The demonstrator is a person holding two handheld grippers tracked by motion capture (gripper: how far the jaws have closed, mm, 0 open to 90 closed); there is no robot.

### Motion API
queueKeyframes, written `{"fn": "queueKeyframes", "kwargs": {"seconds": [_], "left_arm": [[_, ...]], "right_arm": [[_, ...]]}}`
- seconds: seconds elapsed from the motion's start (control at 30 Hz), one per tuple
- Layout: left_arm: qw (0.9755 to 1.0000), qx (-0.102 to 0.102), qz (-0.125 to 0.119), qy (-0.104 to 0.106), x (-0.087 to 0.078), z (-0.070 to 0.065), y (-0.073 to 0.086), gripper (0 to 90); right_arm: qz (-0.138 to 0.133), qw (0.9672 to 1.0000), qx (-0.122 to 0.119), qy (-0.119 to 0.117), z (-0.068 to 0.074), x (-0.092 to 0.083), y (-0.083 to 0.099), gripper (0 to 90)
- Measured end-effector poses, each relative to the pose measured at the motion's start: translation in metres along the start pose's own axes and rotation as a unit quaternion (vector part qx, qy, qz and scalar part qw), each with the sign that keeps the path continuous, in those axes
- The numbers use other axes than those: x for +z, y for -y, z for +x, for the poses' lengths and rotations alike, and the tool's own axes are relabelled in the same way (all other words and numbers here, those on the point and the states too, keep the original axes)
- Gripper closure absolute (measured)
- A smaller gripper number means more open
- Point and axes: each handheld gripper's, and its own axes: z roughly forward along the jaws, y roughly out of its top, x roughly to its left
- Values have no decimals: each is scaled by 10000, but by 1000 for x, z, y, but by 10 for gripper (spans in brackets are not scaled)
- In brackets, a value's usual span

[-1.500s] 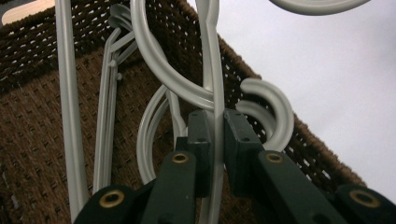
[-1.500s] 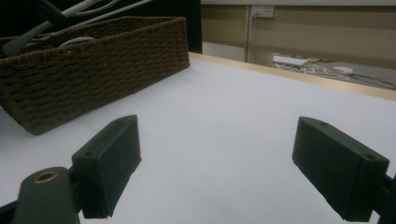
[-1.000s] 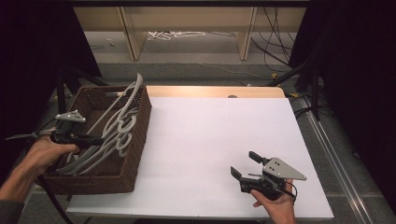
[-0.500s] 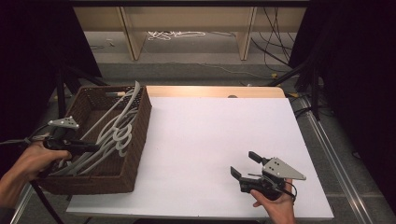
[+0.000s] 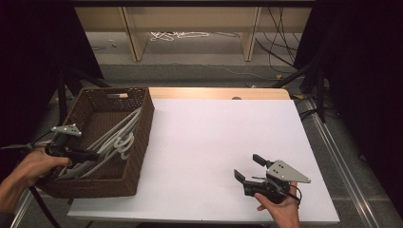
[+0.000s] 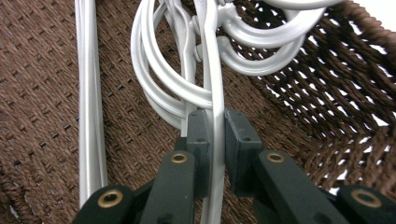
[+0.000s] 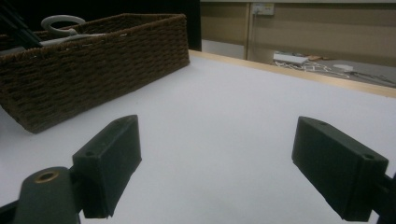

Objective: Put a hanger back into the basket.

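Observation:
A brown woven basket (image 5: pixel 142 118) stands at the table's left and holds several pale grey plastic hangers (image 5: pixel 114 137). My left gripper (image 5: pixel 92 154) reaches into its near left part. In the left gripper view its jaws (image 6: pixel 215 135) are shut on the thin bar of one grey hanger (image 6: pixel 212 70), with more hanger hooks looped just beyond over the basket's woven floor (image 6: pixel 42 93). My right gripper (image 5: pixel 248 167) rests low over the white table near the front right, open with nothing between its fingers (image 7: pixel 224 154).
The white tabletop (image 5: pixel 218 128) spreads between the basket and the right gripper. In the right gripper view the basket's side wall (image 7: pixel 93 65) shows at the far left with a hanger hook (image 7: pixel 60 21) above its rim. Table legs and cables lie on the floor beyond.
My left gripper has sunk and drawn back toward the near left. The hangers it holds, which stuck up above the basket's rim, now lie lower inside. The right gripper has not moved.

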Motion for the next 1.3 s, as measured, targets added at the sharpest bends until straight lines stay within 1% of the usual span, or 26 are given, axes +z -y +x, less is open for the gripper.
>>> {"fn": "queueKeyframes", "kwargs": {"seconds": [0.03,0.07,0.1,0.17,0.2,0.23,0.27,0.33,0.4,0.43,0.5,0.53,0.57,0.6,0.67,0.77,0.83,1.0,1.03,1.07,1.1,1.13,1.2,1.23,1.27,1.3], "left_arm": [[10000,9,-5,-22,1,0,0,811],[9999,100,79,-4,1,1,-1,811],[9997,207,156,-42,0,1,-1,810],[9997,179,144,-56,2,1,0,809],[9993,281,239,-104,1,3,-1,808],[9993,257,223,-124,2,3,-1,800],[9998,105,107,-125,3,2,0,779],[9998,65,50,-198,0,3,-2,729],[9996,183,-44,-210,-3,2,-4,662],[9991,263,-58,-314,-5,1,-7,616],[9982,76,-287,-512,-8,-5,-12,505],[9979,92,-323,-556,-9,-7,-15,477],[9969,129,-442,-631,-10,-10,-17,455],[9966,155,-457,-661,-11,-13,-19,435],[9964,120,-510,-666,-10,-18,-23,402],[9941,19,-750,-778,-9,-24,-27,358],[9937,101,-799,-781,-13,-26,-30,345],[9884,20,-1241,-876,-16,-37,-37,303],[9867,-44,-1372,-874,-16,-40,-39,295],[9833,-216,-1584,-865,-15,-43,-40,281],[9821,-246,-1654,-868,-16,-44,-42,256],[9817,-316,-1694,-816,-17,-45,-43,230],[9787,-365,-1837,-844,-16,-50,-45,232],[9771,-355,-1902,-884,-15,-54,-46,231],[9764,-320,-1944,-888,-14,-56,-47,229],[9748,-342,-2019,-886,-13,-60,-48,224]], "right_arm": [[-11,10000,-2,-3,0,0,0,165],[6,10000,6,19,0,0,-1,165],[26,10000,21,-32,0,-1,-1,165],[28,10000,21,-32,0,0,0,165],[24,10000,19,-33,0,0,0,165],[11,10000,4,-23,0,0,-1,165],[-16,10000,-6,-17,0,0,0,165],[7,10000,29,-24,1,-1,0,165],[54,10000,62,-8,1,-1,-1,165],[34,10000,27,-13,0,-1,-1,166],[-6,10000,-7,-6,0,0,0,165],[-12,10000,1,-10,0,0,0,165],[-14,10000,10,-12,0,0,-1,165],[-3,10000,3,-16,0,0,-1,165],[-23,10000,-8,-2,0,0,0,165],[-59,9999,71,-44,0,0,0,165],[-9,10000,35,-31,0,-1,-1,165],[-44,10000,5,-11,0,0,-1,165],[-55,10000,22,-20,1,-1,-1,165],[-31,10000,45,-38,1,-1,-1,166],[-65,10000,18,1,0,0,-1,166],[-46,10000,13,-5,0,0,-1,166],[-28,10000,1,3,1,-1,-1,166],[-120,9999,43,-47,1,0,0,166],[-89,9999,41,-31,1,0,-1,166],[-46,10000,12,-6,1,-1,-1,166]]}}
